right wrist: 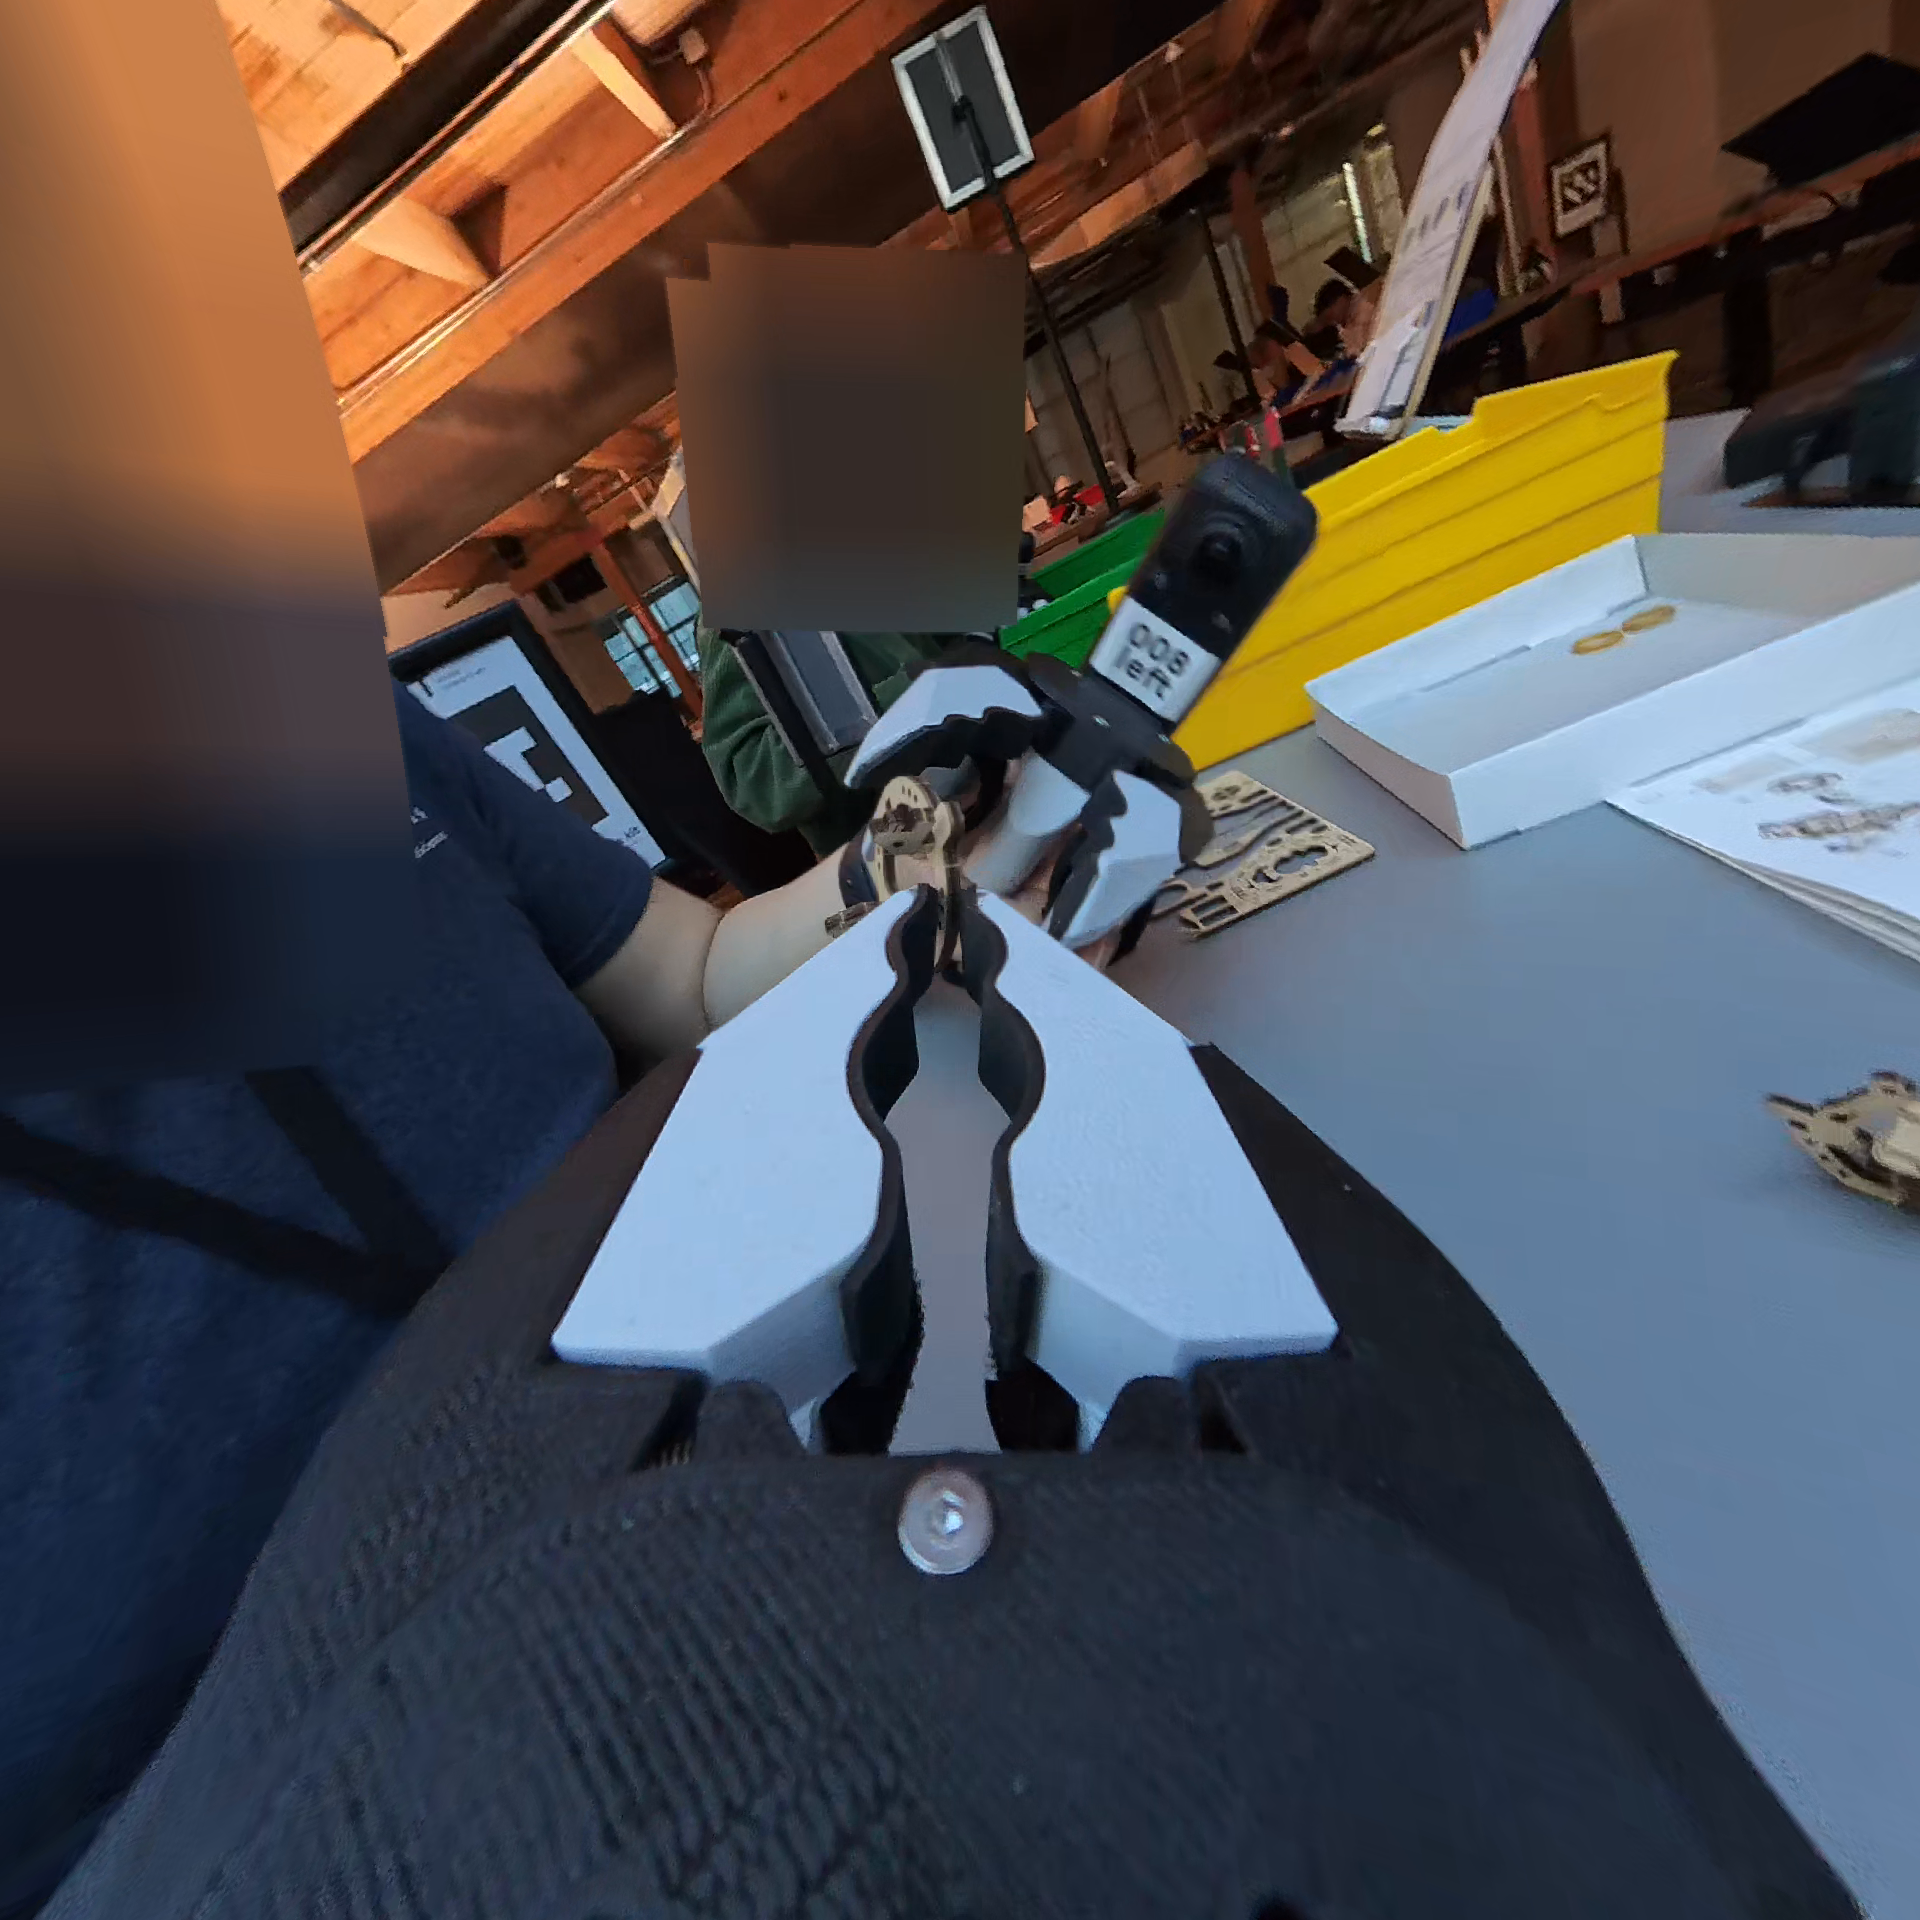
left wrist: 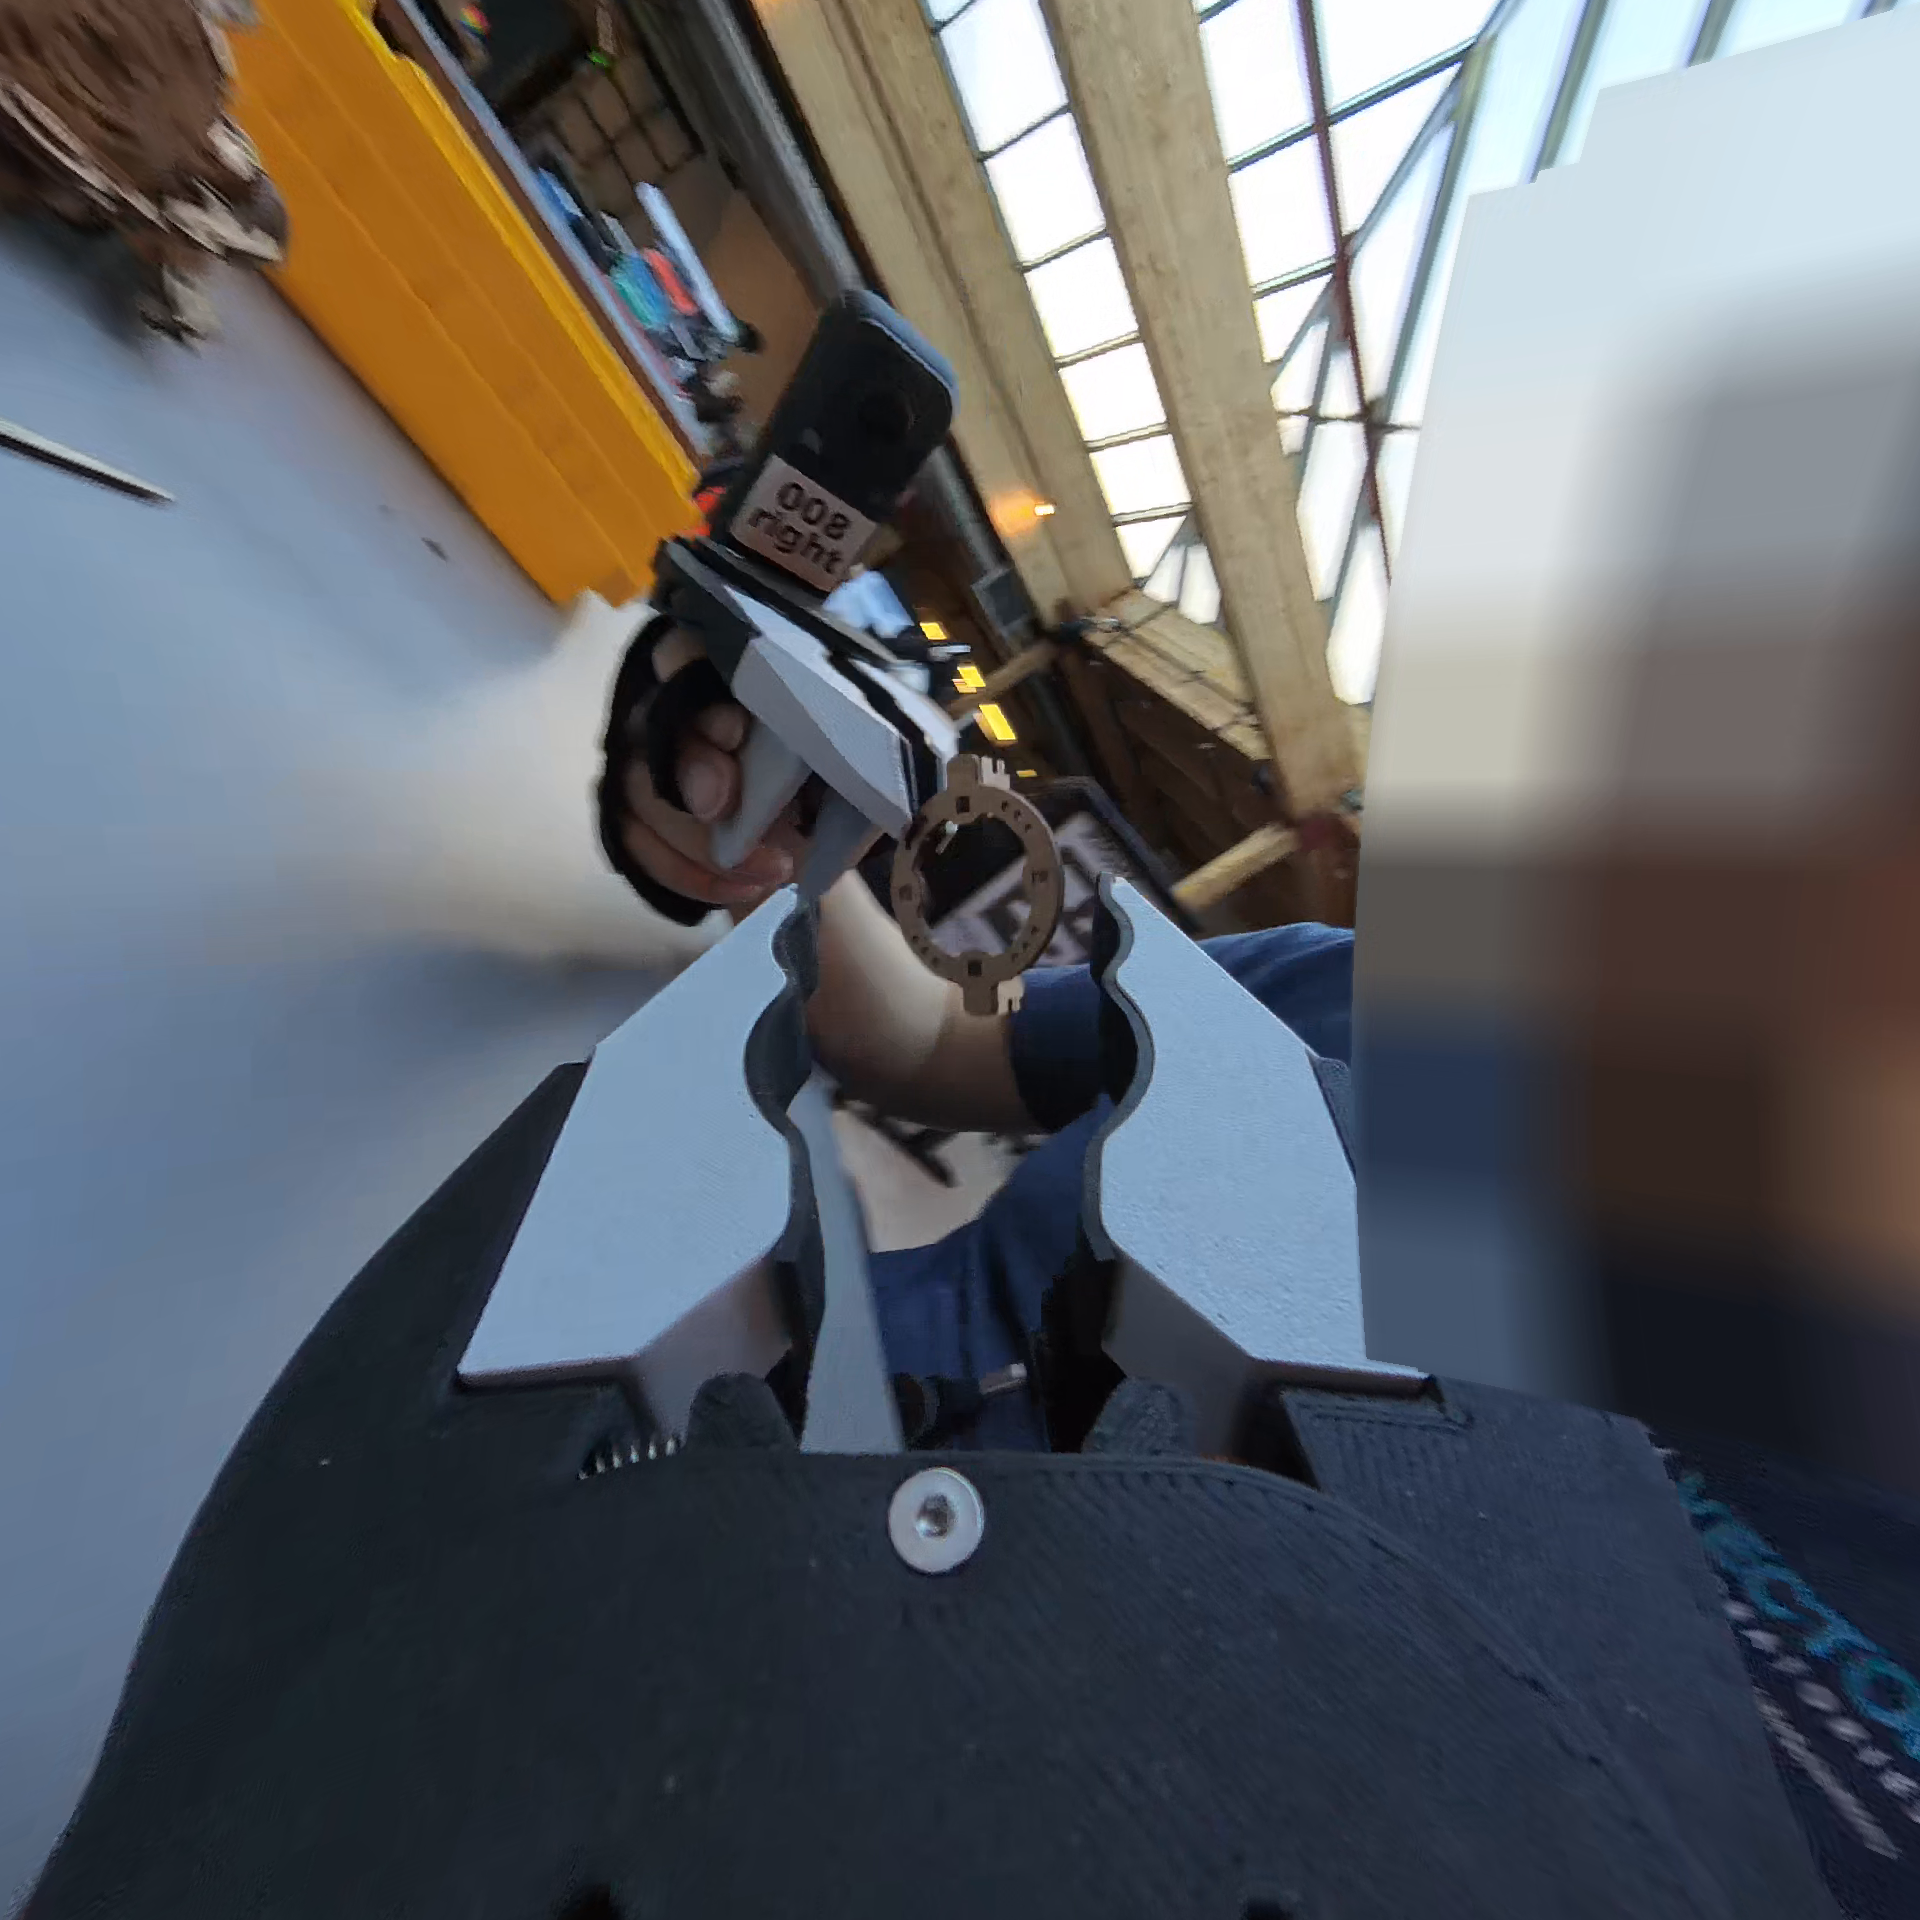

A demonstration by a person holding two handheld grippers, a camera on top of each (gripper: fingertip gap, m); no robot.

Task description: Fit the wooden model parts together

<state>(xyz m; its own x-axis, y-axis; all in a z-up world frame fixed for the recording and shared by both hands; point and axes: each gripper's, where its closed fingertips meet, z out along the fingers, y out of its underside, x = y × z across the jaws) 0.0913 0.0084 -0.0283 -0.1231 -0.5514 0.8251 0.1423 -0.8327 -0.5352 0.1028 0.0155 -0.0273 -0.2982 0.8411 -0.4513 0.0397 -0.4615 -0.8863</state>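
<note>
My right gripper (right wrist: 945, 914) is shut on a flat wooden ring (right wrist: 909, 831) with notched tabs and holds it upright in the air. In the left wrist view, the right gripper (left wrist: 940, 784) holds the ring (left wrist: 971, 964) just beyond my left gripper (left wrist: 951, 914). The left gripper is open and empty, and the ring hangs between and slightly past its fingertips. In the right wrist view, the left gripper (right wrist: 982, 847) faces the ring with its jaws spread. A partly built wooden model (right wrist: 1860, 1143) lies on the grey table (right wrist: 1455, 1143) to the right.
A punched-out wooden parts sheet (right wrist: 1268, 862) lies behind the left gripper. A white box tray (right wrist: 1507, 707), instruction pages (right wrist: 1787, 831) and a yellow bin (right wrist: 1455, 540) stand at the back right. The person's torso is close on the left. The grippers are tip to tip, or close to it. The partly built wooden model (right wrist: 1860, 1143) is about equally far from each gripper, around 15 cm.
</note>
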